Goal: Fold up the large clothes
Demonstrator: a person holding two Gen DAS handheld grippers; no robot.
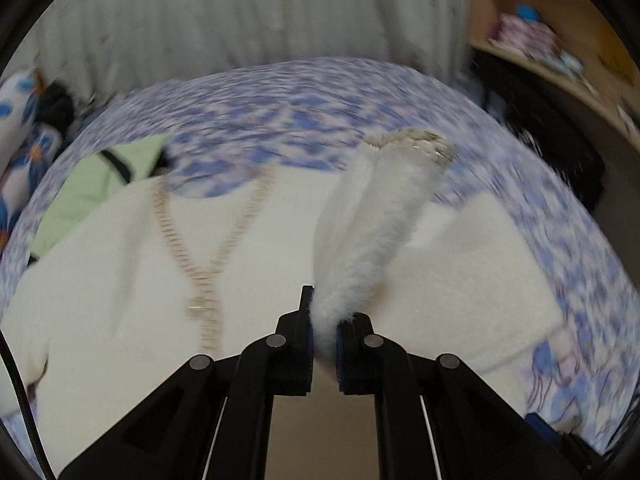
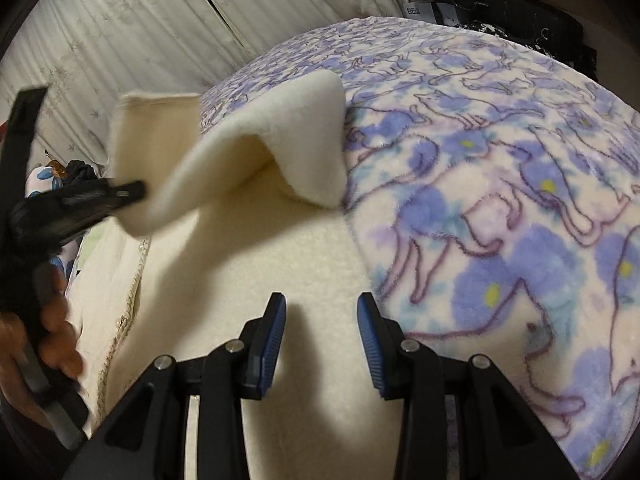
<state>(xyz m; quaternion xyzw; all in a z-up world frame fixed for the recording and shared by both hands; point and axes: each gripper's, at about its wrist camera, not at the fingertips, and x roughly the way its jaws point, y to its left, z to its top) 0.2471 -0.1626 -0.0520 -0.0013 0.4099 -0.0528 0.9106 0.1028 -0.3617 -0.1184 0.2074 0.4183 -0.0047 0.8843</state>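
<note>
Between the two black fingers of the left gripper [image 1: 325, 322] a fluffy white sleeve [image 1: 372, 220] is pinched; the jaws are closed tightly on the fabric, at a part of the sleeve well back from its cuff. From the grip the sleeve is lifted and runs forward and a little to the right, and it ends in a beaded cuff [image 1: 412, 146] which hangs free in the air.

The right gripper [image 2: 322, 320] is seen with its blue pads apart and nothing between them. It is held just over the body of the white cardigan [image 1: 120, 248], near its right side edge, but contact with the cloth cannot be confirmed.

The cardigan is laid flat, front side up, on a blue flowered blanket [image 2: 500, 208]. Its V-neck with beaded trim [image 1: 208, 272] is found to the left of the held sleeve. A light green garment [image 1: 100, 184] lies behind the far left shoulder.

The relation which matters is judged to be this: the long axis of the sleeve points away from the left gripper, while the middle of the cardigan lies to the left of it. The sleeve must therefore probably be carried sideways across the chest. The left hand [image 2: 52, 320] is the nearer one and already holds the sleeve, so the right gripper is only needed to keep the body flat.
</note>
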